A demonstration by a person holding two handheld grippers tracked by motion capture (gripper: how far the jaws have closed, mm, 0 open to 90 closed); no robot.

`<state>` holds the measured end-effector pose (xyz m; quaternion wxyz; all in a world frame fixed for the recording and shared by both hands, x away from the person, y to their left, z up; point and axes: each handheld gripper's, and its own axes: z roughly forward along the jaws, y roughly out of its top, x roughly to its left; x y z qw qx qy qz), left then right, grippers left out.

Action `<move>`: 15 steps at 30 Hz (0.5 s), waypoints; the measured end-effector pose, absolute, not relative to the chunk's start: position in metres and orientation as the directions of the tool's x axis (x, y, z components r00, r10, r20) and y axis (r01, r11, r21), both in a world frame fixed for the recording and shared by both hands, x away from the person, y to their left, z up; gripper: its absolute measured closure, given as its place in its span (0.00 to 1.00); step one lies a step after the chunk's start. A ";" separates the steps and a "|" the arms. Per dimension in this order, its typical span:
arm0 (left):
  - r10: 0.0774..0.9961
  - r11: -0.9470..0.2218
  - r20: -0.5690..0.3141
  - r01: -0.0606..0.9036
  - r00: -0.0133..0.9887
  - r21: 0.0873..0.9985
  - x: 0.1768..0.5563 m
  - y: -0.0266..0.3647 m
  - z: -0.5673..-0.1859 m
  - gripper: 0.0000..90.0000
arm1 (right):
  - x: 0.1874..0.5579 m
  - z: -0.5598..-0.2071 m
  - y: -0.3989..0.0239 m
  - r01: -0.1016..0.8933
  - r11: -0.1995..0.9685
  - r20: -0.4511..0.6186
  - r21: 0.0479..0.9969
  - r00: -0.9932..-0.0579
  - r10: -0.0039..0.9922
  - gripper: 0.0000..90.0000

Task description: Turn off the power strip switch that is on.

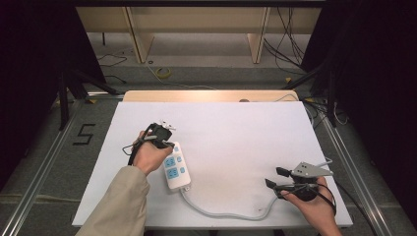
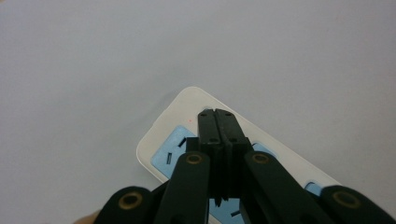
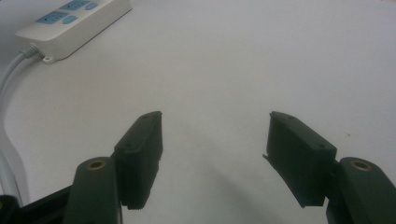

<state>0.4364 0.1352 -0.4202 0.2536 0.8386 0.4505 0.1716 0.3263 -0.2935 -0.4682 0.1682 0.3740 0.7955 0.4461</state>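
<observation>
Jaws together, your left hand-held gripper (image 2: 218,122) pressed the white power strip (image 2: 173,122) (blue sockets); your right hand-held gripper (image 3: 215,158) stood apart over the worktop (image 1: 236,132).

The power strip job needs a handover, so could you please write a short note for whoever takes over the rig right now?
Left gripper: jaws shut with nothing between them, tips over the far end of the power strip; whether they touch it I cannot tell.
Right gripper: jaws open, empty, over bare table near the right front corner.
Strip: flat on the table at left of centre, sockets up, nothing plugged in. Its cable curves along the front edge toward the right gripper.
Done: left tips brought to the strip.
Left: probably pressing its switch or shifting it.
</observation>
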 end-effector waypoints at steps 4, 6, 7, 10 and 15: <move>0.843 -0.464 0.057 0.670 0.535 0.580 0.438 0.135 -0.420 1.00 | 0.326 -0.468 -0.293 0.445 0.324 0.065 0.835 -0.664 0.745 0.41; 0.842 -0.467 0.059 0.670 0.536 0.577 0.438 0.136 -0.421 1.00 | 0.326 -0.468 -0.293 0.445 0.323 0.065 0.835 -0.663 0.746 0.41; 0.842 -0.468 0.060 0.671 0.536 0.575 0.438 0.135 -0.421 1.00 | 0.326 -0.468 -0.293 0.445 0.322 0.066 0.836 -0.664 0.745 0.41; 0.841 -0.469 0.058 0.673 0.537 0.572 0.439 0.135 -0.421 1.00 | 0.326 -0.468 -0.294 0.445 0.320 0.068 0.837 -0.664 0.745 0.41; 0.839 -0.473 0.056 0.675 0.541 0.566 0.441 0.132 -0.423 1.00 | 0.327 -0.468 -0.294 0.443 0.322 0.067 0.837 -0.666 0.743 0.41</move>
